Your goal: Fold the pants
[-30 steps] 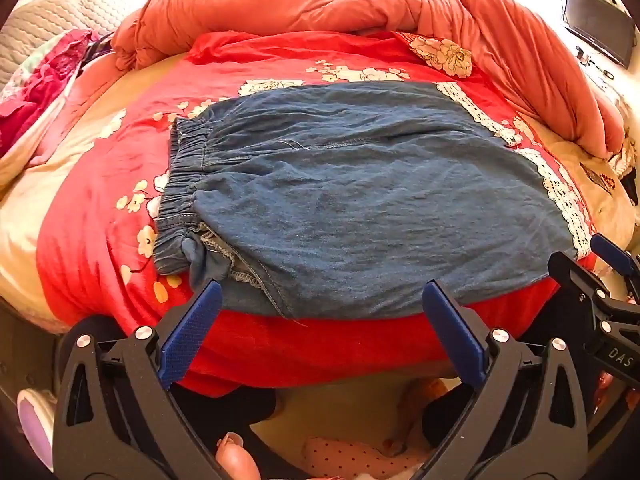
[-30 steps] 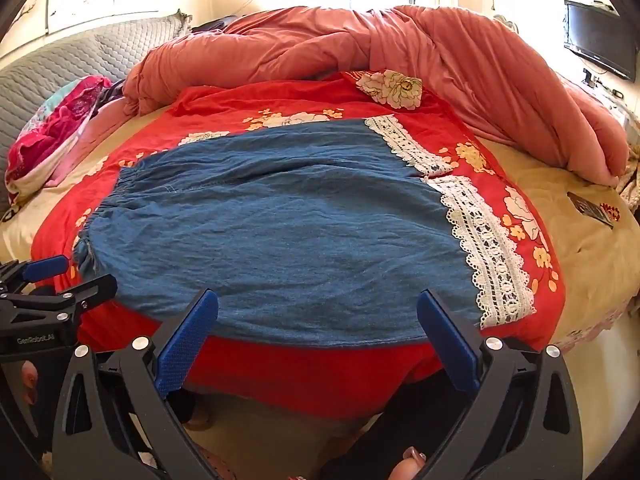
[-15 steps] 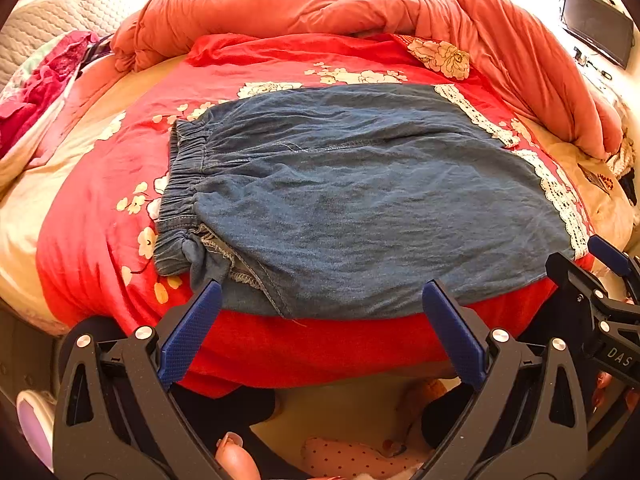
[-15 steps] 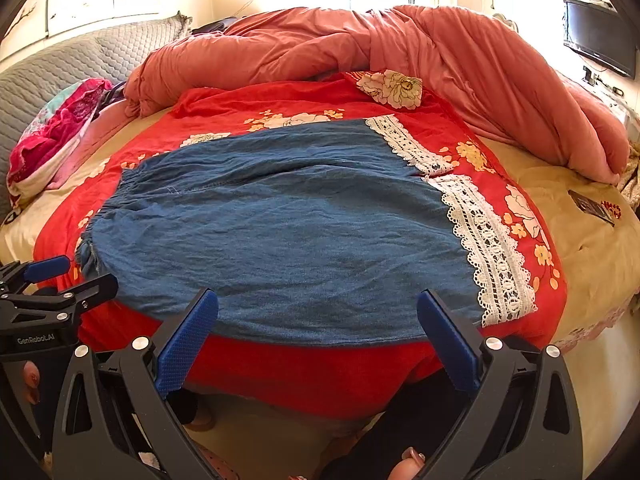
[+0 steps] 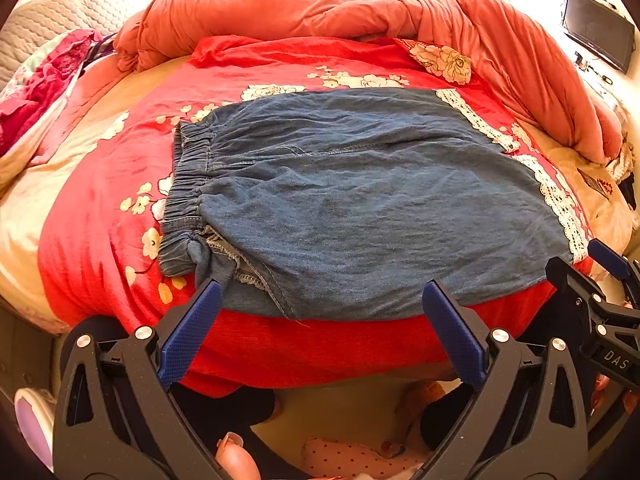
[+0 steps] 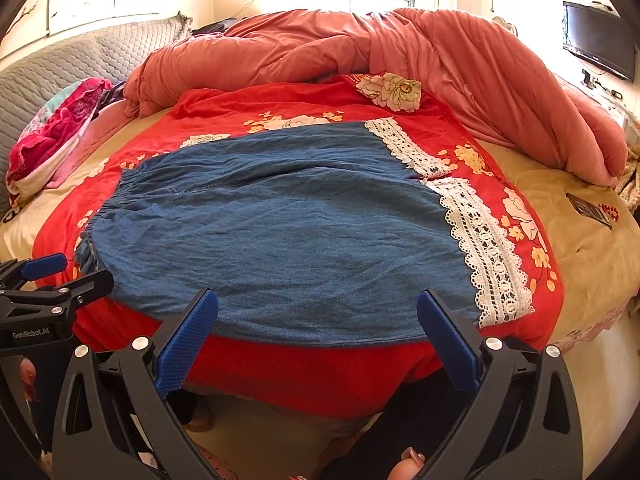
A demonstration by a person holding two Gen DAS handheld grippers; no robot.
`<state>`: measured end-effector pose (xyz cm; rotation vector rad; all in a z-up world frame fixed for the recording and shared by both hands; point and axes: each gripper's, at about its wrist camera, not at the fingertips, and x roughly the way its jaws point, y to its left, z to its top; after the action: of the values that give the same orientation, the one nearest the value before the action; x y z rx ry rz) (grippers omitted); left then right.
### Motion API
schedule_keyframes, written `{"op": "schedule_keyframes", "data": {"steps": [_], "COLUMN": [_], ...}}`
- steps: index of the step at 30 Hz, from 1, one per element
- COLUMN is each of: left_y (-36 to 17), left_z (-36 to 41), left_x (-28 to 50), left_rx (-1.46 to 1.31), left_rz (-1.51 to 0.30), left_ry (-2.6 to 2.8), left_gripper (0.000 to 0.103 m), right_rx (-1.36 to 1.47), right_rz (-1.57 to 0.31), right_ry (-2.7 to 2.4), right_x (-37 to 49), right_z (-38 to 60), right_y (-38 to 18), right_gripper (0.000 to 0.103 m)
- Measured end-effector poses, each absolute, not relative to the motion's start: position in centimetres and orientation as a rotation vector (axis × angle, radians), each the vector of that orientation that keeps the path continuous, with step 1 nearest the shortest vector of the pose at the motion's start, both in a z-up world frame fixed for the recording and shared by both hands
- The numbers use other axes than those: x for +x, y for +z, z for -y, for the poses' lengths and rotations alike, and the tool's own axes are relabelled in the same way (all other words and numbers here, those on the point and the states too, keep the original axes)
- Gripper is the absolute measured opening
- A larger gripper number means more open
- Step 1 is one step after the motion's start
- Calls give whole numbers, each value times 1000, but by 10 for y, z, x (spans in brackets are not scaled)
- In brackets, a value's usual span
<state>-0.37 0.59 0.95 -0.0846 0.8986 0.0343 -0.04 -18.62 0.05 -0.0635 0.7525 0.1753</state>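
Blue denim pants (image 5: 360,200) lie flat on a red floral blanket (image 5: 100,216) on the bed, elastic waistband at the left, white lace hems (image 6: 488,248) at the right. They also show in the right wrist view (image 6: 280,232). My left gripper (image 5: 320,304) is open and empty, just short of the near edge by the waistband corner. My right gripper (image 6: 318,312) is open and empty, just short of the near edge toward the hem end. Each gripper shows at the edge of the other's view.
A bunched salmon duvet (image 6: 400,52) lies along the back and right of the bed. A pink bundle of cloth (image 6: 52,136) sits at the far left by the grey headboard. A dark screen (image 6: 600,40) hangs on the right wall. The floor lies below the grippers.
Both grippers have crept slightly toward the bed edge. The pants have not moved.
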Motion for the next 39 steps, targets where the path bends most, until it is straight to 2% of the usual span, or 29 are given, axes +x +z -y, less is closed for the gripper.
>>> {"op": "schedule_keyframes", "data": {"steps": [28, 39], "left_y": [9, 5], "left_z": [-11, -38], "left_x": [-1, 22], "left_rx": [-97, -128], "left_rz": [-901, -914], "left_ry": [30, 27], "left_gripper": [95, 95], "right_rx": [-80, -88], "right_rz": [-750, -745], "right_ry": [179, 241], "right_x": [4, 40], "right_z": [182, 165], "right_y": [1, 7], "right_gripper": [99, 99]}}
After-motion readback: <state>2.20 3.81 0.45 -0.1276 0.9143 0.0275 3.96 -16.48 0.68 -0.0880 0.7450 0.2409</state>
